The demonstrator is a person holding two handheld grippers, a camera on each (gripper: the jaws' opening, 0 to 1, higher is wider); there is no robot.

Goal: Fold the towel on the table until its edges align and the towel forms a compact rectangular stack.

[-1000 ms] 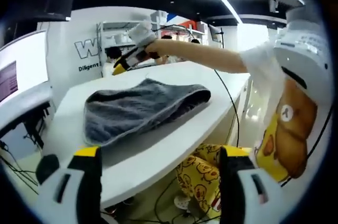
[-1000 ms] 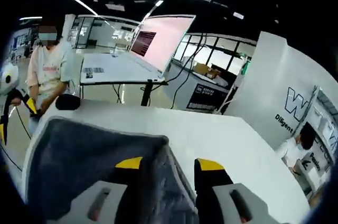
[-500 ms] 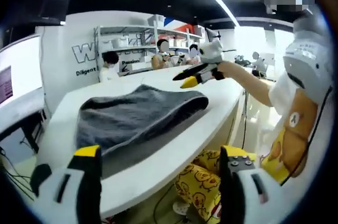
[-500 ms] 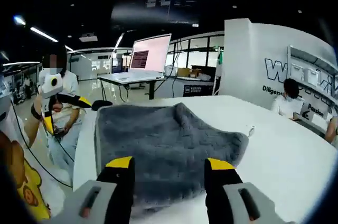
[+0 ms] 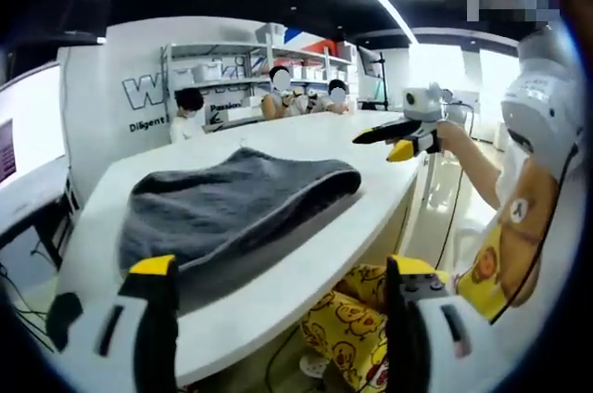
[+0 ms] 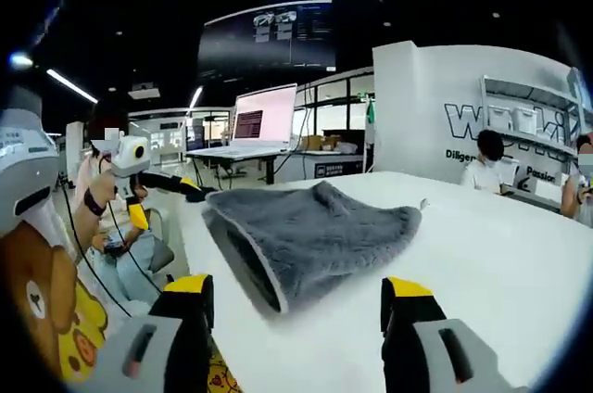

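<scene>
A grey towel [image 5: 232,203] lies folded in a thick, slightly humped pile on the white table [image 5: 371,180], its folded edge facing the table's near side. In the right gripper view the towel [image 6: 315,231] shows an open fold at its front left corner. My left gripper [image 5: 283,268] is open and empty, short of the table's edge. My right gripper [image 6: 296,286] is open too, held back from the towel. The right gripper [image 5: 378,145] also appears at the table's right edge, clear of the cloth. The left gripper [image 6: 167,200] hangs open beside the table's left end.
Shelves [image 5: 232,64] with several people in front stand behind the table. A second desk with a lit monitor [image 6: 264,115] stands farther back. The person's yellow patterned trousers [image 5: 347,319] are below the table edge. Bare tabletop [image 6: 500,254] lies around the towel.
The right gripper has let go of the towel's far edge and drawn back off the table's side. The towel stays folded. Both cameras have backed away from it.
</scene>
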